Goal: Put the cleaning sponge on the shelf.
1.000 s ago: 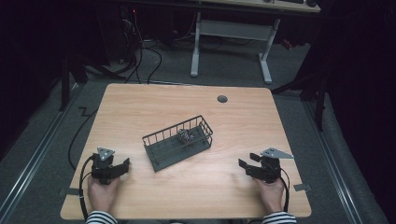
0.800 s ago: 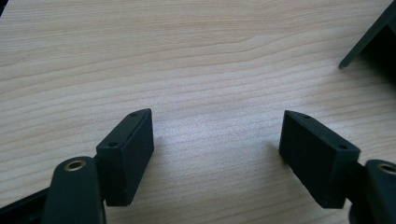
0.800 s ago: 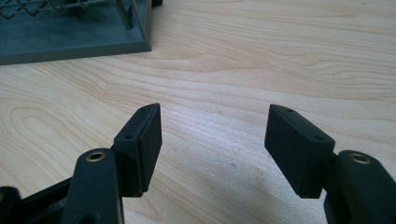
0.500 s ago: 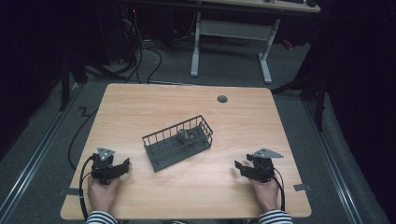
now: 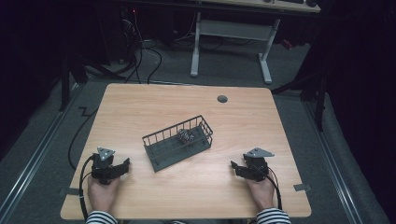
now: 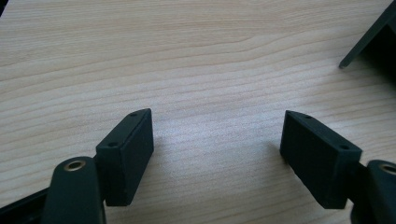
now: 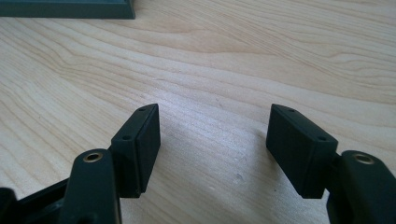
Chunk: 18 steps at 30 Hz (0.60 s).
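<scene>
My right gripper has slid a little along the desk toward the wire basket compared with a second ago, and its jaws have just been opening wider; they stand apart now with nothing between them, only bare wood under them. In the right gripper view the basket's base edge sits ahead, well clear of my fingertips. My left gripper has not shifted: it rests at the near left of the basket, jaws spread and empty, and in the left gripper view a corner of the basket shows off to the far right.

The basket lies tilted at the middle of the desk, between my two grippers, with a small greyish thing inside it toward its far right end; I cannot tell what it is. I judge the widening and the creep inward as the start of a reach for the basket, with no contact yet on either side.
</scene>
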### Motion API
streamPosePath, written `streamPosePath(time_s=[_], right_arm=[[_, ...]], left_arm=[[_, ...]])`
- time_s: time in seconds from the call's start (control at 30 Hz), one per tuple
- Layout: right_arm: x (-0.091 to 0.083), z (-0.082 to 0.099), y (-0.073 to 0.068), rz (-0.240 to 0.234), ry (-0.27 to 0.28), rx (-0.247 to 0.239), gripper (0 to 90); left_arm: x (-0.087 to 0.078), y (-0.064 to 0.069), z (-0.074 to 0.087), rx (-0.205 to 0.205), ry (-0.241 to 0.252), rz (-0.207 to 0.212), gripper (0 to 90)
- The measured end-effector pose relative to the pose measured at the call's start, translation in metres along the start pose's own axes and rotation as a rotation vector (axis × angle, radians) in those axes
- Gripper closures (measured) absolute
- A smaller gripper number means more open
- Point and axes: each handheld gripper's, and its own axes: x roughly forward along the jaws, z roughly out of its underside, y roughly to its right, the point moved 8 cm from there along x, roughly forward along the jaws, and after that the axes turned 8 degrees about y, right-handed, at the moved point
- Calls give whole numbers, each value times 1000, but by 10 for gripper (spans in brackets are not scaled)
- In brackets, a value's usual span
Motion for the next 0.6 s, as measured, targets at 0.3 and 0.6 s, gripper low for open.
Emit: streamPosePath(time_s=[0.3,0.6], right_arm=[[1,0,0,8,-3,-9,329],[1,0,0,9,-3,-9,328]], left_arm=[[0,0,0,1,0,-3,258],[0,0,0,1,0,-3,257]])
